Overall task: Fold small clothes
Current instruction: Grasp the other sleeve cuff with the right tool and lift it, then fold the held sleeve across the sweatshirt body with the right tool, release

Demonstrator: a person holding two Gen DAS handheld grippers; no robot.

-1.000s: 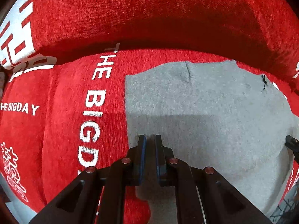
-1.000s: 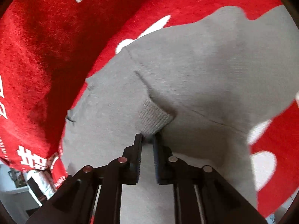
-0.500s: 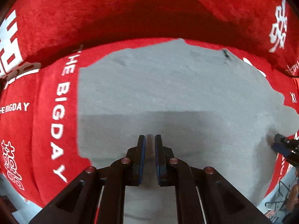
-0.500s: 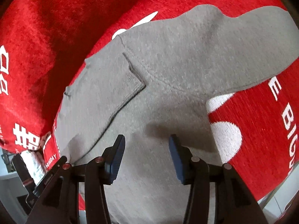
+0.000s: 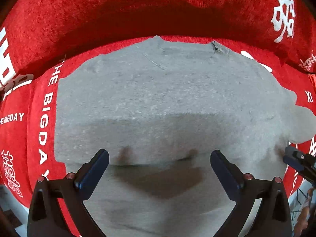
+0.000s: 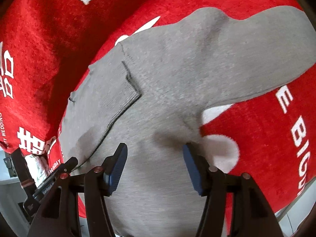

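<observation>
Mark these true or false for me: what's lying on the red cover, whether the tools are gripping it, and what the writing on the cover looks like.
1. A grey garment lies on a red cover. True.
2. The left gripper is clamped on the garment. False: its fingers are spread wide and still opening, with nothing pinched between them.
3. The cover carries white lettering. True.
4. The right gripper holds a folded sleeve in the air. False: its fingers are opening above the cloth and the sleeve lies flat on the cover.
5. The garment is blue. False: it is grey.
</observation>
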